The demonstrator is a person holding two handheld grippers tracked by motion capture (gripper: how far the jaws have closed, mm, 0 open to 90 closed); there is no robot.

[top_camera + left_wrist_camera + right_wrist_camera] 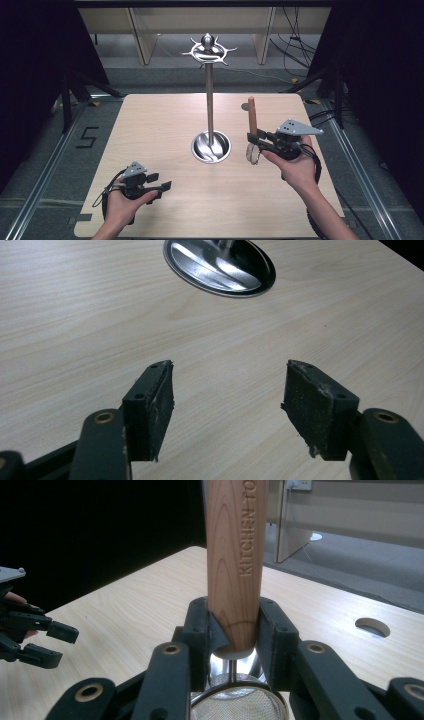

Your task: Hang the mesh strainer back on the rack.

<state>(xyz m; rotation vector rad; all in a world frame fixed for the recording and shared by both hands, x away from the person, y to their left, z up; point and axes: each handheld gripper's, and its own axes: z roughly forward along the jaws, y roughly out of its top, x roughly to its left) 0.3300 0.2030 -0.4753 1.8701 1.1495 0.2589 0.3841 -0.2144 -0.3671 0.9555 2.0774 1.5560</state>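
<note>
High view: a steel hanging stand (210,100) rises from a round dished base (211,146) at the middle of the wooden table (150,130); every place below is given from this stand.
Strainer: a small mesh strainer (252,150) with a wooden handle (252,117) is held upright just right of the base, clear of the table, mesh bowl at the bottom.
Right gripper: the right gripper (256,141) is clamped on the lower end of the handle; its own view shows both jaws pressing the wood (235,555), with the mesh (235,707) just beneath.
Left gripper: the left gripper (162,187) sits well left of and nearer than the base, jaws apart with nothing between them (227,405).
Step in hand: likely carrying the strainer toward the stand to hang it.
Next move: probably a lift to the hook ring (209,50) at the top; I cannot tell how the handle end would catch a hook.
</note>
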